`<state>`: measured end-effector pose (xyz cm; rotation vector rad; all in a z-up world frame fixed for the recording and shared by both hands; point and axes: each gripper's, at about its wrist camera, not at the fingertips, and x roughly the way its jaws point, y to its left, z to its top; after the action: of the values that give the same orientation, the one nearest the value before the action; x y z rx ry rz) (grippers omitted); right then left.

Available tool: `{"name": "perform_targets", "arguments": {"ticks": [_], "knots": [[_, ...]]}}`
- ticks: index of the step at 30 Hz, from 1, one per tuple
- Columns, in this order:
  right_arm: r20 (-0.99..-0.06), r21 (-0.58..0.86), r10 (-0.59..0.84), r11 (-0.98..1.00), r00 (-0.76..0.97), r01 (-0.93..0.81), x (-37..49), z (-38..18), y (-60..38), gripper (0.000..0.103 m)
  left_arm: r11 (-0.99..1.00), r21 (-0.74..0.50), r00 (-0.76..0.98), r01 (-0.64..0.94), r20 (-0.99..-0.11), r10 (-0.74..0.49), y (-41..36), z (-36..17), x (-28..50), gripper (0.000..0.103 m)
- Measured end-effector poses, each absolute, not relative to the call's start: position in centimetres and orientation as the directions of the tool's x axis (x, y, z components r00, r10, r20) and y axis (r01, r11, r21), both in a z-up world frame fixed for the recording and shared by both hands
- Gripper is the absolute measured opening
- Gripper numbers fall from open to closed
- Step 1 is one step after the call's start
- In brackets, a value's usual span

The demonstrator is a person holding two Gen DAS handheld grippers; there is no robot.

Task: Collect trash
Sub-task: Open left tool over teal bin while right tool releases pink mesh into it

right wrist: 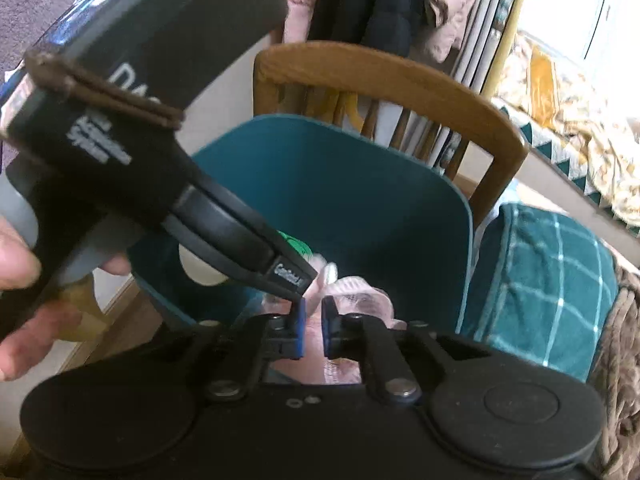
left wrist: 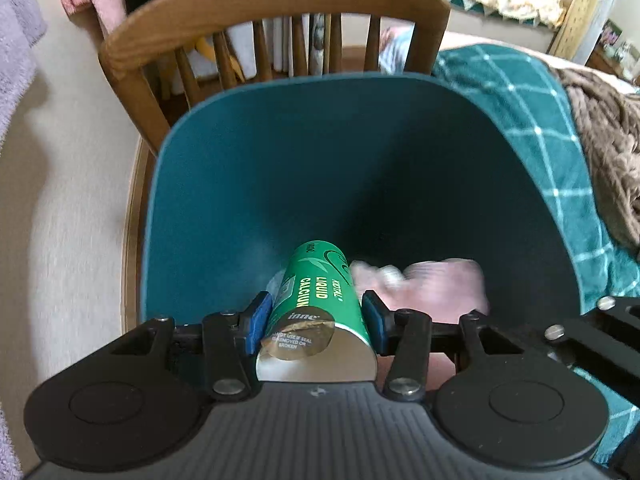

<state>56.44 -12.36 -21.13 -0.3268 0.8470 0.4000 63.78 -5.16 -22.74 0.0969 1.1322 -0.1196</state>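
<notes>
A teal plastic bin (left wrist: 248,168) stands on a wooden chair, also seen in the right wrist view (right wrist: 360,184). My left gripper (left wrist: 316,316) is shut on a green "Liquid Calcium" bottle (left wrist: 316,292), held over the bin's near rim with its foil-sealed mouth toward the camera. A pink crumpled wrapper (left wrist: 432,284) is just right of the bottle. My right gripper (right wrist: 314,328) is shut on that pink wrapper (right wrist: 356,304) above the bin. The left gripper's body (right wrist: 224,232) crosses the right wrist view and hides most of the bottle (right wrist: 294,242).
The wooden chair back (left wrist: 248,12) rises behind the bin. A teal checked blanket (left wrist: 532,128) and a brown knitted throw (left wrist: 604,136) lie to the right. Cream floor (left wrist: 68,220) is to the left. A bed with patterned bedding (right wrist: 568,120) is at far right.
</notes>
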Motion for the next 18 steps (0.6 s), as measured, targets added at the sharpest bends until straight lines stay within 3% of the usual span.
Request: {"name": "perform_targets", "arguments": {"ticks": [5,8,18], "knots": [[-0.784,-0.053,0.226,0.903,0.578,-0.426,56.6,-21.1,-13.6,0.026,0.994,-0.023,0.397,0.108,-0.916,-0.065,-4.4,-23.0,63.8,0.049],[-0.777,0.001,0.259,0.912,0.573,-0.41,56.2,-20.5,-14.5,0.032,0.993,-0.049,0.414,0.106,-0.906,-0.088,-4.2,-22.5,63.4,0.056],[-0.741,0.068,0.323,0.908,0.589,-0.414,53.3,-17.8,-16.4,0.046,0.985,-0.07,0.488,0.155,-0.862,-0.138,-3.9,-18.8,59.7,0.065]]}}
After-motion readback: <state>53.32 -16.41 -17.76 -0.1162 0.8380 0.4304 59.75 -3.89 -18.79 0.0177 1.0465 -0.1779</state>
